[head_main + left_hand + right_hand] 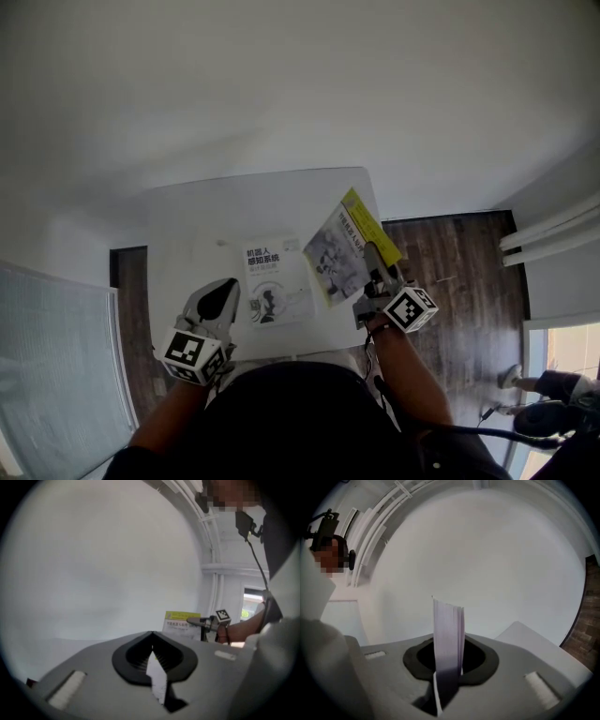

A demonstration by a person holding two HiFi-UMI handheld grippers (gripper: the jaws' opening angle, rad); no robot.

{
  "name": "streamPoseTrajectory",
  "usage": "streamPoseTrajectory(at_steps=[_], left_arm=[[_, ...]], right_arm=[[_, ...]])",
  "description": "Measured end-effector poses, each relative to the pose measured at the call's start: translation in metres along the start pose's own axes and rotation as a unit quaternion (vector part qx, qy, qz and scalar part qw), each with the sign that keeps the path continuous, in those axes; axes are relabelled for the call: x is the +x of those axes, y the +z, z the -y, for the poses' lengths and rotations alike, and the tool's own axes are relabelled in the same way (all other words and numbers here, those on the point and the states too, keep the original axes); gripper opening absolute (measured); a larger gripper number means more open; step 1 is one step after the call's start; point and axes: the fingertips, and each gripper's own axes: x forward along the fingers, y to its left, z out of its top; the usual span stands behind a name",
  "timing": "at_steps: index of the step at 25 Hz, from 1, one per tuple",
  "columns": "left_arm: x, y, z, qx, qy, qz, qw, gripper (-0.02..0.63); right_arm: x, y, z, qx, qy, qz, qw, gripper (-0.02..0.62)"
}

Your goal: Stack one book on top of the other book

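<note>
Though grey-covered, the tilted book point(336, 255) is yellow-banded.

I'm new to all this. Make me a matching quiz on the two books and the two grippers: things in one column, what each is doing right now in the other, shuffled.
1. white book
2. yellow-edged book
3. left gripper
4. right gripper

A. clamped on a book's edge
B. lies flat on the table
C. jaws together, holding nothing
D. held up, tilted

Pairs: 1-B, 2-D, 3-C, 4-A
</note>
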Motion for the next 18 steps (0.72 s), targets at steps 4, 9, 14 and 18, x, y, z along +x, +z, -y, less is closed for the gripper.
streamPoseTrajectory(at_steps=[4, 9, 14, 18], left_arm=[[-0.014, 0.001, -0.008, -0.001, 0.019, 0.006, 0.9998, 0.003], [-0.032, 0.001, -0.018, -0.008, 0.040, 0.017, 0.9990, 0.003], [-0.050, -0.007, -0.030, -0.012, 0.066, 0.013, 0.9977, 0.003], [-0.064, -0.011, -0.037, -0.021, 0.083, 0.015, 0.9962, 0.003]], right_arm=[[0.011, -0.007, -0.017, 0.000, 0.024, -0.014, 1.000, 0.072], [0.024, -0.023, -0.036, 0.007, 0.051, -0.036, 0.998, 0.074], [0.037, -0.044, -0.057, 0.004, 0.081, -0.063, 0.995, 0.074], [0.044, -0.062, -0.077, 0.002, 0.105, -0.086, 0.991, 0.074]])
